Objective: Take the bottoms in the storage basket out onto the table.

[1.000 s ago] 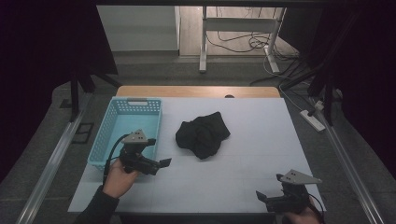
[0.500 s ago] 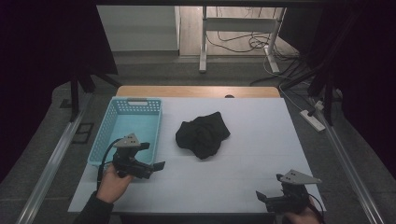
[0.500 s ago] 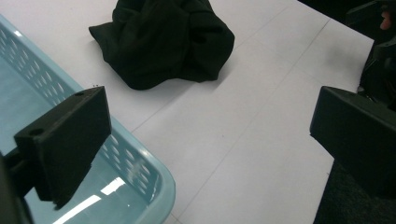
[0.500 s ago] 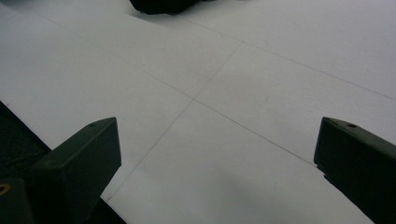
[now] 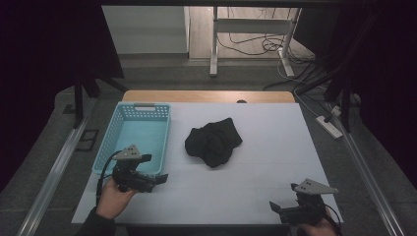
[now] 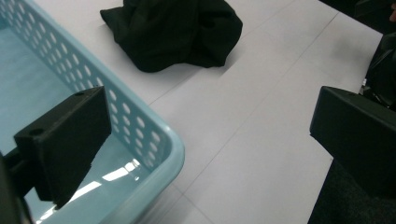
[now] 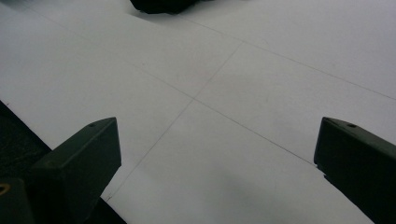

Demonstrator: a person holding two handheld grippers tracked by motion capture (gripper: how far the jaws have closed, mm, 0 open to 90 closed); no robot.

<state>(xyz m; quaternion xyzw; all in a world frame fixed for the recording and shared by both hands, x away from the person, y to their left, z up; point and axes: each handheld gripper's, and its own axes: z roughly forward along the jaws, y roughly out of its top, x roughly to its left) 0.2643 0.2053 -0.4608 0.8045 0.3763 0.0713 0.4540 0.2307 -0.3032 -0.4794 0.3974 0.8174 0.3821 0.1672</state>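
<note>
Black cloth [image 5: 214,141] crumpled mid-desk beside blue basket [image 5: 129,140], up and right of left hand-held gripper [image 5: 158,179], jaws wide and empty; nearer it than right hand-held gripper [image 5: 276,210], likewise open, empty.

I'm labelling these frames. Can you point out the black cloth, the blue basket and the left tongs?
black cloth [image 5: 214,142], high view, middle of the crumpled heap.
blue basket [image 5: 109,142], high view, left wall.
left tongs [image 5: 158,178], high view, between the open tips.
</note>
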